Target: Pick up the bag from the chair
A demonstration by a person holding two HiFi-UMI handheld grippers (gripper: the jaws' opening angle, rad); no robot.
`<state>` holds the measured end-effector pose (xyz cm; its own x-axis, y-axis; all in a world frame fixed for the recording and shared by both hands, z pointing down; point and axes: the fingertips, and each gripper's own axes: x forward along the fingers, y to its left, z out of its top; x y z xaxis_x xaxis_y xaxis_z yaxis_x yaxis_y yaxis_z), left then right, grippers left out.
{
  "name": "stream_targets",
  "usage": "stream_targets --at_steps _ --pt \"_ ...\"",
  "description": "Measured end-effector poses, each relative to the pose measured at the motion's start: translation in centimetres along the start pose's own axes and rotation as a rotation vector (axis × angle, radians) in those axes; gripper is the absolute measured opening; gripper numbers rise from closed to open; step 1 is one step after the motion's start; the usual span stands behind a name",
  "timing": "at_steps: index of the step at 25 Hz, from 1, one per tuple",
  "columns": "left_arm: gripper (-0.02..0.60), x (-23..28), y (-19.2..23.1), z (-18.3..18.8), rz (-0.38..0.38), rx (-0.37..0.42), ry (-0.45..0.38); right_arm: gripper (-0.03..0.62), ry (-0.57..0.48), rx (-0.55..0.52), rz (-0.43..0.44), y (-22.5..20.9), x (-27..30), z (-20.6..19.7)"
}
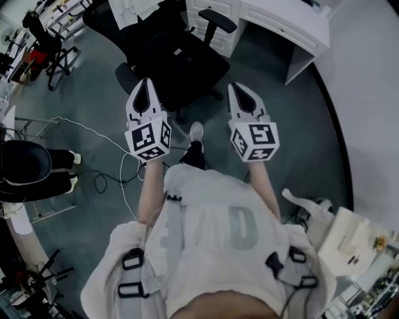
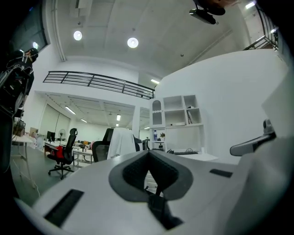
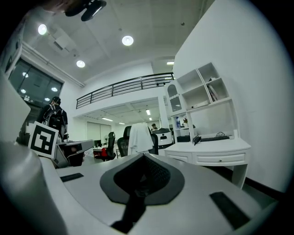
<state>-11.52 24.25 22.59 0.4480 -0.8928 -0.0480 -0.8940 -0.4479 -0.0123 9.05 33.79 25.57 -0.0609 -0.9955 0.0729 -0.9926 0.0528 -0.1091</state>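
Note:
A black office chair (image 1: 181, 59) stands just ahead of me, with a white cloth (image 1: 128, 11) draped over its backrest. Its seat is dark, and I cannot make out a separate bag on it. My left gripper (image 1: 145, 84) hovers over the chair's near left edge, jaws together and holding nothing. My right gripper (image 1: 237, 88) hangs level with it, just past the chair's right side, also shut and empty. In the left gripper view the chair and its white cloth (image 2: 120, 141) show beyond the joined jaws (image 2: 148, 153). The right gripper view shows the same cloth (image 3: 139, 137).
A white desk (image 1: 293, 22) with drawers stands right of the chair, with wall shelves (image 3: 200, 94) above it. A red and black chair (image 1: 45, 56) is at far left. A seated person (image 1: 31, 169) and a floor cable (image 1: 93, 133) lie to my left.

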Motion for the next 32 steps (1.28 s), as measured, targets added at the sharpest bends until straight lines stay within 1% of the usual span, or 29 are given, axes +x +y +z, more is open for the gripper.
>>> stream_targets --at_steps 4,7,10,12,15,17,21,22,26,32 --pt "0.006 7.0 2.3 0.2 0.006 0.011 0.003 0.006 0.024 0.004 -0.015 -1.8 7.6 0.9" --pt "0.006 12.3 4.5 -0.8 0.012 -0.001 0.037 0.006 0.076 0.015 -0.012 -2.4 13.2 0.8" --pt "0.006 17.0 5.6 -1.8 -0.024 -0.007 0.067 0.006 0.124 0.027 -0.008 -3.0 18.5 0.4" --pt "0.006 19.8 6.2 -2.2 -0.050 0.008 0.071 0.006 0.158 0.026 -0.002 -3.1 21.9 -0.2" --pt "0.006 22.8 7.4 -3.0 -0.059 0.031 0.074 0.006 0.195 0.004 0.008 -2.7 26.1 -0.9" --pt "0.006 24.4 8.2 -3.7 -0.056 0.020 0.084 0.006 0.205 0.003 0.006 -2.6 28.2 -1.1" --pt "0.006 26.7 10.4 -5.6 -0.036 -0.089 0.119 0.006 0.230 -0.012 -0.003 -2.2 31.3 -1.4" --pt "0.006 27.2 10.9 -6.0 -0.033 -0.103 0.128 0.006 0.236 -0.016 -0.004 -2.2 32.0 -1.5" --pt "0.006 29.0 12.3 -6.9 -0.025 -0.118 0.153 0.006 0.265 -0.037 -0.007 -1.7 34.2 -1.3" --pt "0.006 29.1 14.0 -7.5 0.038 -0.137 0.150 0.006 0.283 -0.063 0.019 -0.9 35.5 -1.3"
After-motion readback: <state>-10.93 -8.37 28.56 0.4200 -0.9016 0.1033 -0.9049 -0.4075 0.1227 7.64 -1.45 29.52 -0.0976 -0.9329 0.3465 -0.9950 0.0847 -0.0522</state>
